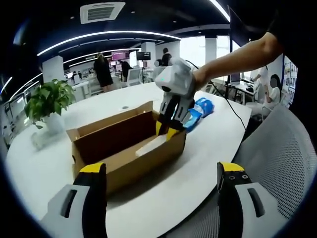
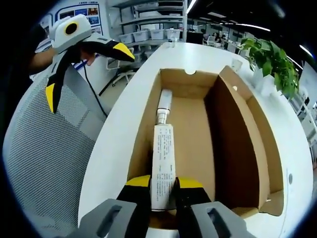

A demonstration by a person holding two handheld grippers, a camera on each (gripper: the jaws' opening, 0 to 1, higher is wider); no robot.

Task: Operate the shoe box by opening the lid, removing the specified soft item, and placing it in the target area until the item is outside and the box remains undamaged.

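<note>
In the right gripper view, the right claw (image 2: 163,191) is squeezing its two jaws on the near end of a white tube (image 2: 163,158). The tube is lying inside the open shoe box (image 2: 233,144), along its left wall, with its cap end pointing to the far wall. The box is sitting on the white counter (image 2: 114,148), and its lid is standing up on the right side.

The tube is looking light and squashy (like a toothpaste tube), so I think a gentle squeeze near the flat end is enough. Its skin may be slippery, so a hold closer to the middle could be safer when lifting. Pulling it straight up should be keeping the thin cardboard walls from bending.

In the left gripper view, the left claw (image 1: 161,186) is hanging wide open, holding nothing, near the counter edge and the grey mesh chair (image 1: 282,163). Farther off, a blue packet (image 1: 200,109) is lying on the counter beyond the box, and a green plant (image 1: 47,101) is standing at the far left.
</note>
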